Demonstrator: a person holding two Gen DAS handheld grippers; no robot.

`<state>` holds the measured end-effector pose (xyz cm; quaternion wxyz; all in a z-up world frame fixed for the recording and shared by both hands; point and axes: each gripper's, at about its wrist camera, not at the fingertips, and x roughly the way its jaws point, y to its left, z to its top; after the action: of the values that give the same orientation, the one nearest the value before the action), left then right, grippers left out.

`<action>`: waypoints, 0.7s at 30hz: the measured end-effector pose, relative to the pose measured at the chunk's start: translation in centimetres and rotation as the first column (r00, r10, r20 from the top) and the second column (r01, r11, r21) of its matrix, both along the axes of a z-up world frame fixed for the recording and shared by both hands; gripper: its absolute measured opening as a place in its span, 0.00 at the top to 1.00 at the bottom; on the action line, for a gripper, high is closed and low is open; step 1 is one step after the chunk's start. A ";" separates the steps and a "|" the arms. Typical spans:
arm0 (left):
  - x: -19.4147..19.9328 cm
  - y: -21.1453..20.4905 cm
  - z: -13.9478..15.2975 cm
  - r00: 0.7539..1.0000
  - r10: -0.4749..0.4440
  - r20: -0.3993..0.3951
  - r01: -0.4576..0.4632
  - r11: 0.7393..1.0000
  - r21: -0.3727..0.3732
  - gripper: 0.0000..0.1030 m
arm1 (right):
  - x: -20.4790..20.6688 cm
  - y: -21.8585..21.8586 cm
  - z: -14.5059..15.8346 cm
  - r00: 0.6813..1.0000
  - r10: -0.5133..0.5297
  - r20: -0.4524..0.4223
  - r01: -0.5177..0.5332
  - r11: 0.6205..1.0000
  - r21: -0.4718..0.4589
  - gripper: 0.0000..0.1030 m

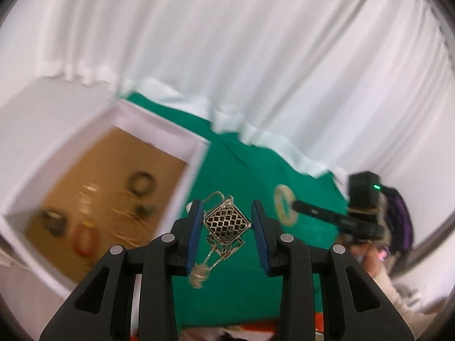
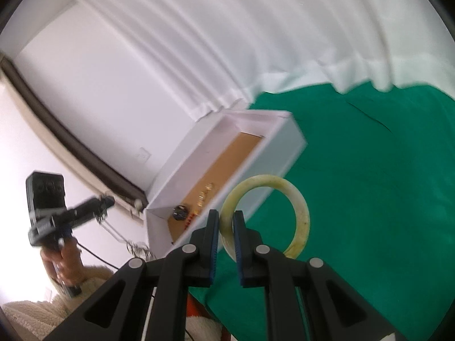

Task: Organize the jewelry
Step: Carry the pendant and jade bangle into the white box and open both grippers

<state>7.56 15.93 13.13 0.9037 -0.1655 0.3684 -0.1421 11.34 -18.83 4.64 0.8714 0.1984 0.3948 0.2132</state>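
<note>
Left wrist view: the left gripper [image 1: 227,221] pinches a filigree pendant [image 1: 227,222] by its corners, above green cloth [image 1: 241,278] beside the box [image 1: 196,153]; its chain could snag or the pendant twist free. The right gripper [image 2: 226,237] clamps a pale bangle [image 2: 298,207] off-centre, so it may swing and slip.

The counter [image 2: 384,199] has a green cloth [image 1: 236,170] over it — on the cloth sits a white box [image 2: 284,142].
</note>
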 end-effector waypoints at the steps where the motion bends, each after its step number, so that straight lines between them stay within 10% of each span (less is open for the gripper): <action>1: 0.2 1.3 0.1 0.999 0.034 0.003 -0.034 0.999 0.019 0.67 | 1.0 1.3 0.4 1.000 0.024 0.011 -0.024 1.000 -0.006 0.90; 8: 1.7 8.0 -4.0 0.981 0.180 -0.066 -0.173 0.980 0.101 0.67 | 6.6 8.5 0.0 0.990 0.138 0.017 -0.137 0.990 -0.034 0.90; 21: 4.9 8.2 -15.5 0.949 0.165 -0.268 -0.140 0.984 0.111 0.67 | 12.5 17.8 -5.3 0.959 0.273 -0.075 -0.282 0.941 -0.184 0.90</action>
<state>12.41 24.14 -2.39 0.8584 -0.1705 0.4829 -0.0304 23.87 -1.02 -0.70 0.8380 0.0603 0.4586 0.2896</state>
